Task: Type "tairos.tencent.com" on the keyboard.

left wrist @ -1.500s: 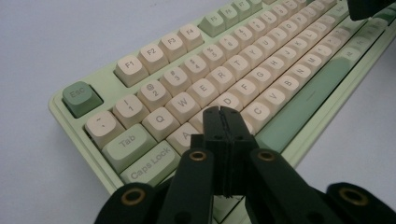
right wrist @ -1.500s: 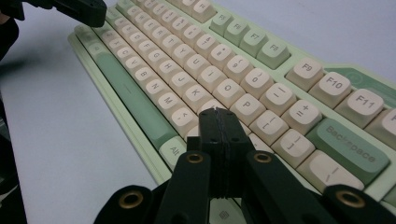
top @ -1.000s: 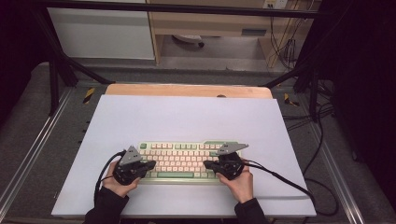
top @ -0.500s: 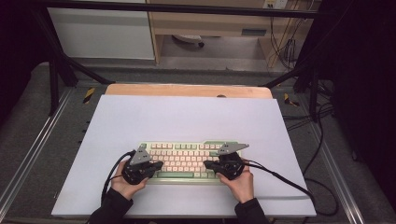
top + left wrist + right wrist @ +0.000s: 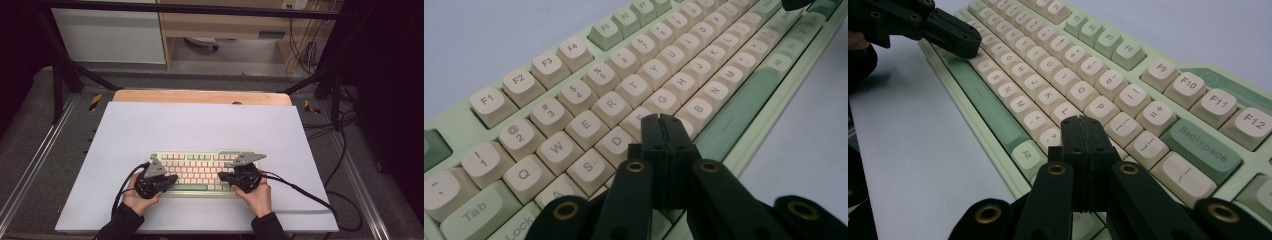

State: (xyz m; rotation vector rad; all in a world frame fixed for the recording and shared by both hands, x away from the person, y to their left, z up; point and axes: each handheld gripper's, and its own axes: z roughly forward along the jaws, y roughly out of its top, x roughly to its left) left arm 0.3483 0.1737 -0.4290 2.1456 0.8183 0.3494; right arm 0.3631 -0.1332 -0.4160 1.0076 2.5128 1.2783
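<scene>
Under both closed jaws, keyboard (image 5: 200, 170).

— What lies there?
— 1 pale-green plastic keyboard with cream keycaps (image 5: 200, 172), darker green space bar (image 5: 734, 115) and Backspace (image 5: 1200, 142).
— Where?
— Flat on the white worktop (image 5: 200, 125), near its front edge, long side parallel to it.

The keyboard (image 5: 200, 171) lies on the table's (image 5: 200, 125) near half, centred between its sides.
</scene>
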